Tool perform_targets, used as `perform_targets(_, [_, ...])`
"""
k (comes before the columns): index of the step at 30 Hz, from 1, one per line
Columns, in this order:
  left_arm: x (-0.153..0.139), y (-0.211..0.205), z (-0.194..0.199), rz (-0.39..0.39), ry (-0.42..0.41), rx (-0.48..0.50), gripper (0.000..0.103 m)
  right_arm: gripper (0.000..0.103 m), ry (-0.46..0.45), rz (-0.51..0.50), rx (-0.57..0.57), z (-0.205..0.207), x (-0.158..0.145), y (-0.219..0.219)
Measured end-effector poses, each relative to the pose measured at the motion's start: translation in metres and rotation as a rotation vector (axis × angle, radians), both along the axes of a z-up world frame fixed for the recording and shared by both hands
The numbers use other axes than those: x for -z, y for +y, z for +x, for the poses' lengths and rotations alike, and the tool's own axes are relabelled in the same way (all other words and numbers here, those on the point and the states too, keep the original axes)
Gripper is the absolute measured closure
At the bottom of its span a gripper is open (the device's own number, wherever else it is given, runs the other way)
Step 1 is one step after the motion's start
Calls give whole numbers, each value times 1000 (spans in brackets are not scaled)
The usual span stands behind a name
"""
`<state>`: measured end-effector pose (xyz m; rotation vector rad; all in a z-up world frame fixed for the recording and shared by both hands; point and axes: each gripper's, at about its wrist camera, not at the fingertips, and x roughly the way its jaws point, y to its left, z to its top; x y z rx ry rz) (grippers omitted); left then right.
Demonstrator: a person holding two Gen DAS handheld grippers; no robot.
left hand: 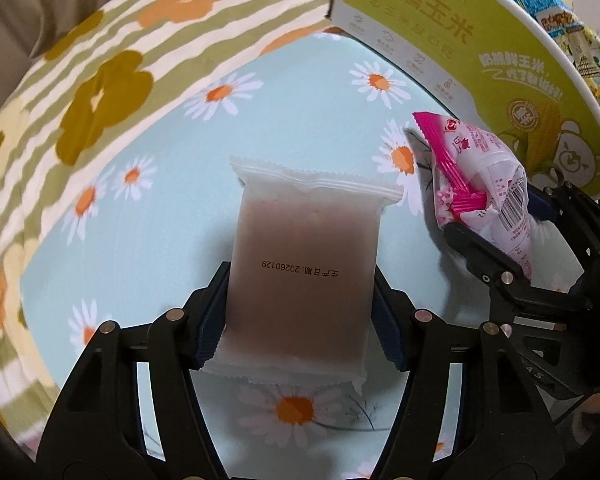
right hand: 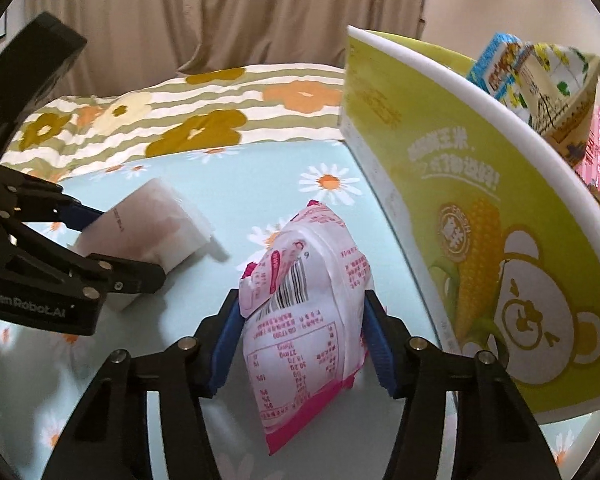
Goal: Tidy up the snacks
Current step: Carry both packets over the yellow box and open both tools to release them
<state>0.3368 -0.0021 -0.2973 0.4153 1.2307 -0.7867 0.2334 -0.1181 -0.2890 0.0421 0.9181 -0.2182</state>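
Gripping a frosted brown pack (left hand: 300, 276), left gripper (left hand: 300, 312) fingers (left hand: 210, 316) clamped on its sides above the daisy cloth (left hand: 152, 240). Right gripper (right hand: 298, 344) fingers (right hand: 224, 344) clamped on a pink pack (right hand: 308, 328), just beside the green box (right hand: 500, 240) holding other snacks (right hand: 540, 80).

I observe soft, even indoor light with faint shadows; the curtain (right hand: 220, 12) is dim. Fisheye edges bend and blur, with black corner vignetting.
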Motion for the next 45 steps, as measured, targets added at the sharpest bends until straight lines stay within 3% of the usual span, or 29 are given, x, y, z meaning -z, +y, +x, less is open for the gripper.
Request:
perform_targets(9, [-25, 34, -15, -63, 2, -137, 43, 54, -64, 40, -100, -3, -41, 10])
perform_targets(15, [-77, 39, -22, -100, -37, -215, 43, 54, -154, 84, -145, -16, -97, 5])
perform_targets(20, [-131, 22, -34, -123, -103, -271, 43, 54, -228, 146, -197, -30, -150, -27])
perform_targets(25, [-179, -16, -52, -175, -162, -324, 43, 54, -272, 155, -240, -47, -193, -79])
perform_targets(31, [-208, -84, -74, -235, -180, -347, 43, 54, -298, 126, -261, -64, -220, -145])
perform_targets(40, [-202, -191, -113, -278, -138, -362, 43, 54, -245, 131, -266, -78, -215, -239])
perform_targets(45, [-190, -229, -125, -211, -167, -356, 43, 54, -207, 160, -239, -80, -200, -268])
